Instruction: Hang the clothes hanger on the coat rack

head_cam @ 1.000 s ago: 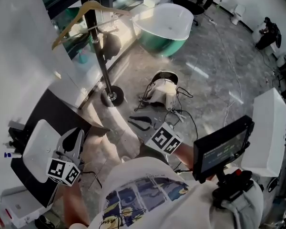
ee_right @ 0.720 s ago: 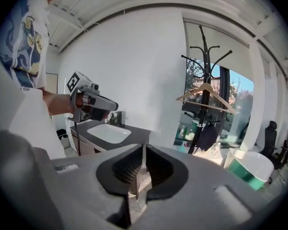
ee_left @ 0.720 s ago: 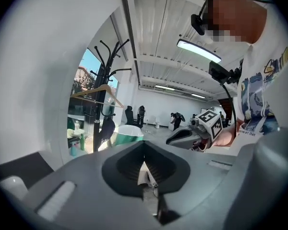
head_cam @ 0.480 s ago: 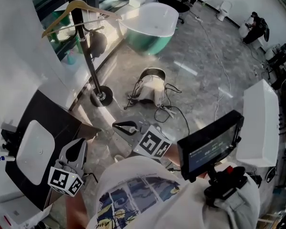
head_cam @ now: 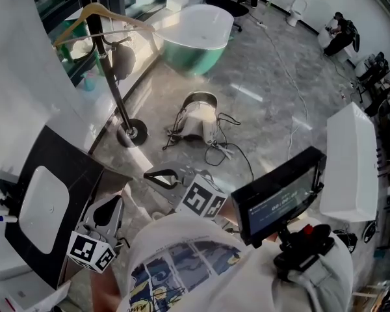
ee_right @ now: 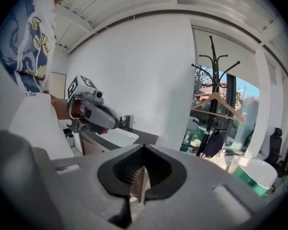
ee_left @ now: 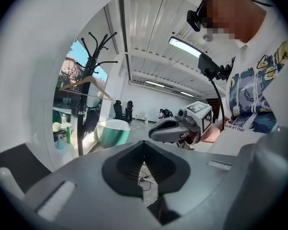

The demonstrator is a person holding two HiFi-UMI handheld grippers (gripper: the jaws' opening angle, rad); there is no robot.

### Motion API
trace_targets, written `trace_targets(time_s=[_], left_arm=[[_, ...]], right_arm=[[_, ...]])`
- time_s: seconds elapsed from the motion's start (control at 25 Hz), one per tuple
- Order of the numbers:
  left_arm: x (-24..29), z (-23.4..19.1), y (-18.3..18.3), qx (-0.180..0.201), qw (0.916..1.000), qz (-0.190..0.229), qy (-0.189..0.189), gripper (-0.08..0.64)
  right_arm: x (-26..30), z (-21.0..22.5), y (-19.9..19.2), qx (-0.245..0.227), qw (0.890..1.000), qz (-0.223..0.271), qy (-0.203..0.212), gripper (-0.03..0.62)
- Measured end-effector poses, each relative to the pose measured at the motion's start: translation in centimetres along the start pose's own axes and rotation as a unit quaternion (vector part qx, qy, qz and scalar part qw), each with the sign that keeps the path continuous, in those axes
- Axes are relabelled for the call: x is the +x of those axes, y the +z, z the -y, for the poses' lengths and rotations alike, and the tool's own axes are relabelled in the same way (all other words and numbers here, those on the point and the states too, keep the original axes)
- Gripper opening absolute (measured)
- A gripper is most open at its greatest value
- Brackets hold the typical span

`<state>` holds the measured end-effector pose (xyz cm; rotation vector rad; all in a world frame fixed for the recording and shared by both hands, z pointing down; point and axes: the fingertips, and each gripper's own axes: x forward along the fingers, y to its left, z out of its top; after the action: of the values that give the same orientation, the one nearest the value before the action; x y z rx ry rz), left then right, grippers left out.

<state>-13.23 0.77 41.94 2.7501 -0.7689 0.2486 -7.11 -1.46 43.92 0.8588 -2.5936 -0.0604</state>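
The left tool (head_cam: 109,205) and the right tool (head_cam: 157,177) are both clenched, with nothing between the jaws. Each carries a cube bearing black-and-white square markers. A mounted screen (head_cam: 279,203) beside the right tool displays lines of text too small to read. The left tool sits at the edge of a black bench (head_cam: 58,151) fitted with a white basin (head_cam: 42,207). Farther out, a headset with cables (head_cam: 198,119) lies on the grey floor (head_cam: 279,109). The wooden clothes hanger (head_cam: 127,20) hangs on the black coat rack (head_cam: 117,90), well apart from both tools. A green bathtub (head_cam: 195,34) stands beyond the rack.
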Motion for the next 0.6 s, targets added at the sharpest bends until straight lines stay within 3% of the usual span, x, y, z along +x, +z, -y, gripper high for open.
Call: trace_targets(time_s=[0.44,0.6], left_arm=[[1.8,-0.1,-0.1,0.006,0.9999,-0.011,-0.007,0.003],[3.1,-2.2,0.6,0.003,0.9999,-0.013,-0.009,0.003]], right_arm=[[-0.6,1.4,-0.2,0.0,1.0,0.002,-0.009,0.002],[0.9,3.3,0.6,-0.006,1.0,-0.002,-0.008,0.0]])
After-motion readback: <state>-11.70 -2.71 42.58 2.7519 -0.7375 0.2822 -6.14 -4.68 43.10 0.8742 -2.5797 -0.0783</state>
